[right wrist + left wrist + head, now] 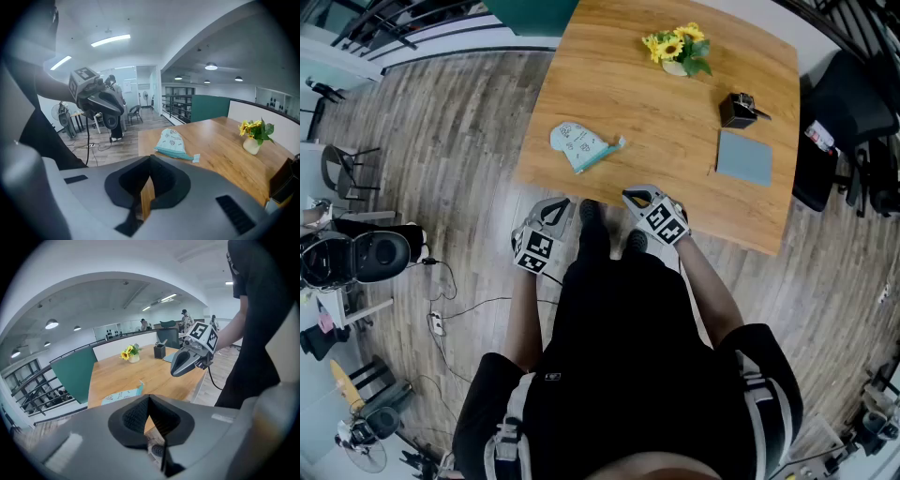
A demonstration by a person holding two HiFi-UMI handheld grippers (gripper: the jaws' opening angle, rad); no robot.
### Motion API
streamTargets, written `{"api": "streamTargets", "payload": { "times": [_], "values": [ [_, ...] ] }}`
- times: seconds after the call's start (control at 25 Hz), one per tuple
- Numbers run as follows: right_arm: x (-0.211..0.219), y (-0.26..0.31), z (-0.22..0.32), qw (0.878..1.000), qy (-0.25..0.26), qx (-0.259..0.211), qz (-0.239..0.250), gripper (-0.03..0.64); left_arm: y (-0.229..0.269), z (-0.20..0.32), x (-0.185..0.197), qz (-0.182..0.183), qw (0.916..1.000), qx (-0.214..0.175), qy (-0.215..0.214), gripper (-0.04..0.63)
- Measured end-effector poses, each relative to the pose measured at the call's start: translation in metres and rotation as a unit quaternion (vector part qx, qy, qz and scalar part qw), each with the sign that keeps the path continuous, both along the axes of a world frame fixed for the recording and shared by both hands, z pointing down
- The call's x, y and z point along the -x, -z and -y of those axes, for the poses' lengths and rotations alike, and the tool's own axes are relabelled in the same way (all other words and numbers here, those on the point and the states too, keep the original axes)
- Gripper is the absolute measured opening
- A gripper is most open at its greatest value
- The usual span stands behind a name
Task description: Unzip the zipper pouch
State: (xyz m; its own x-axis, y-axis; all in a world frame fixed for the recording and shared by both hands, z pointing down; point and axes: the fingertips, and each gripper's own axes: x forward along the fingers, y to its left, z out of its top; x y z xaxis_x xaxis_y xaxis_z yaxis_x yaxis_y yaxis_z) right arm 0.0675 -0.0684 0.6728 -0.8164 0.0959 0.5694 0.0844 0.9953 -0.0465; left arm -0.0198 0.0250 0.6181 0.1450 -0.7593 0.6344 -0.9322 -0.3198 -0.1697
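A light-blue zipper pouch (581, 145) lies near the wooden worktop's (666, 103) front edge as the left gripper (555, 212) and right gripper (636, 198) hover short of it, fingers together and empty.

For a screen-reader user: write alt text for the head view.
A person at a wooden table holds the left gripper and right gripper, both shut, short of a light-blue zipper pouch. Sunflowers, a black holder and a grey pad lie beyond.
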Motion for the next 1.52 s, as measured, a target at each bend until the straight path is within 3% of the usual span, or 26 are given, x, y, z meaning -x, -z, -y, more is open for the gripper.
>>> {"api": "streamTargets", "payload": {
  "times": [0.36,0.64,1.0,1.36,1.52],
  "values": [
    [-0.006,0.006,-0.016,1.0,0.011,-0.001,-0.002,0.003,0.007,0.005,-0.003,-0.009,0.9996,-0.024,0.012,-0.002],
    [-0.008,0.004,-0.001,0.998,-0.042,-0.048,-0.018,0.005,0.009,0.002,0.002,-0.007,0.9996,-0.025,0.007,-0.002],
    [-0.012,0.005,0.004,0.998,-0.043,-0.04,-0.01,0.026,0.013,0.008,0.002,-0.015,0.999,-0.039,0.012,0.003],
    [-0.005,0.006,0.004,0.999,-0.029,-0.04,-0.005,0.116,0.013,0.015,0.012,-0.031,0.9976,-0.05,0.037,0.08],
    [0.0,0.003,0.0,0.999,-0.023,-0.031,-0.006,0.2,0.015,0.014,0.019,-0.038,0.9966,-0.054,0.048,0.137]
  ]
}}
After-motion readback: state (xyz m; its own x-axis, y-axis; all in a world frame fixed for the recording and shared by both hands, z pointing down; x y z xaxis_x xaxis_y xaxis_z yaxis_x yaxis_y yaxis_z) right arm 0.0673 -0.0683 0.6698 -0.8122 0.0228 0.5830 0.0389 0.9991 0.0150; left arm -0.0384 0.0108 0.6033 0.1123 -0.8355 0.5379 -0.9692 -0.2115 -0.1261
